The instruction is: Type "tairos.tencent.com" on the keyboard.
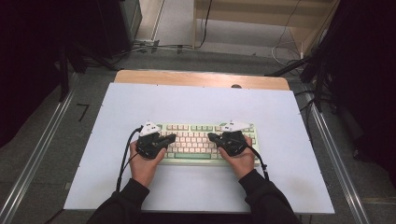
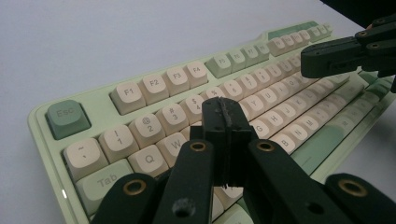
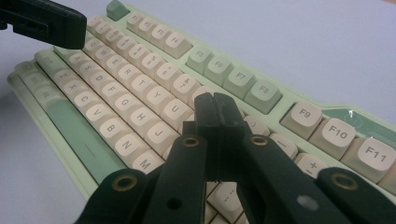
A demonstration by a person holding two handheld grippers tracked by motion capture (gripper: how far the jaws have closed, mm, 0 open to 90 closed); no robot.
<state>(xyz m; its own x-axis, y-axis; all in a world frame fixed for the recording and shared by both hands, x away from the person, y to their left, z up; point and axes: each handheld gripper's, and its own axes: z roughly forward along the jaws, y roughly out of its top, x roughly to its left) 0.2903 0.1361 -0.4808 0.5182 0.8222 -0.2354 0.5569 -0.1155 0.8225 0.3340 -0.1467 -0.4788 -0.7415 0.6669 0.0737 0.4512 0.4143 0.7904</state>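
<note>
A pale green mechanical keyboard with cream keycaps lies on a white sheet that covers most of the wooden table. It sits in the near half of the sheet, roughly centred, its long edge running across in front of the person.

The left gripper is held over the left end of the keyboard, tips pointing inward toward the middle of the key field. In the left gripper view its two black jaws are pressed together with nothing between them, and the joined tip stands above the number and upper letter rows, close to the cream keys. Whether the tip touches a key cannot be told. The grey-green Esc key lies well to one side of it.

The right gripper is held over the right end of the keyboard, tips likewise pointing inward. Its jaws are also together and empty; in the right gripper view the tip stands over the letter field, near the U and J keys. Contact again cannot be judged.

The two tips face each other, apart, across the middle of the keyboard. Both forearms wear dark sleeves.
</note>
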